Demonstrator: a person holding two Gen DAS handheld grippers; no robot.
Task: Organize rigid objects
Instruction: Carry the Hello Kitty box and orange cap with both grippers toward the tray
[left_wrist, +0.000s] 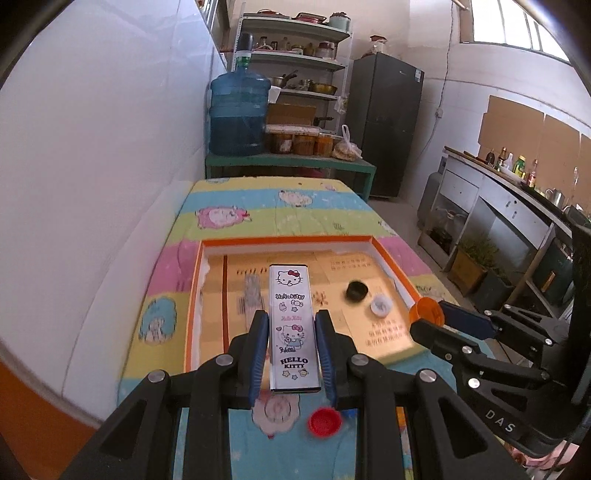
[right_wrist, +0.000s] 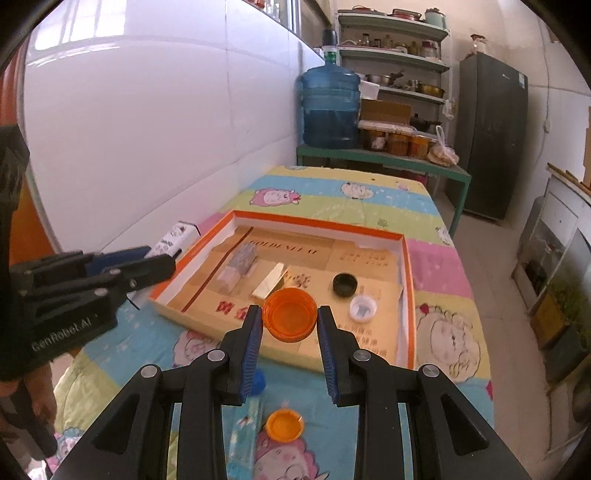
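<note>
Left gripper (left_wrist: 291, 325): tilted down over the near edge of the tray, both blue pads clamped on the long sides of a Hello Kitty box (left_wrist: 293, 325), which was held lengthwise in the air, pointing away from the camera.
Right gripper (right_wrist: 290, 319): same downward tilt, jaws pinched around an orange cap (right_wrist: 290, 314), open side facing the camera, hovering over the tray's near edge.
Tray (right_wrist: 408, 266): shallow orange-rimmed box with a gold printed floor, sitting on the cartoon-print tablecloth (right_wrist: 436, 254).
In the tray: one black cap (right_wrist: 345, 285), one white cap (right_wrist: 363, 307) just beside it, one clear wrapped block (right_wrist: 238, 269) and one pale flat piece (right_wrist: 269, 282).
Outside the tray: one red cap (left_wrist: 325, 422), one smaller orange cap (right_wrist: 285, 424), one clear blue-tinted packet (right_wrist: 243, 432), all on the cloth near the grippers.
Room: middle and back of the tray floor were bare; white wall (left_wrist: 103, 147) ran close along the table's left side, the right side dropped off to open floor.
</note>
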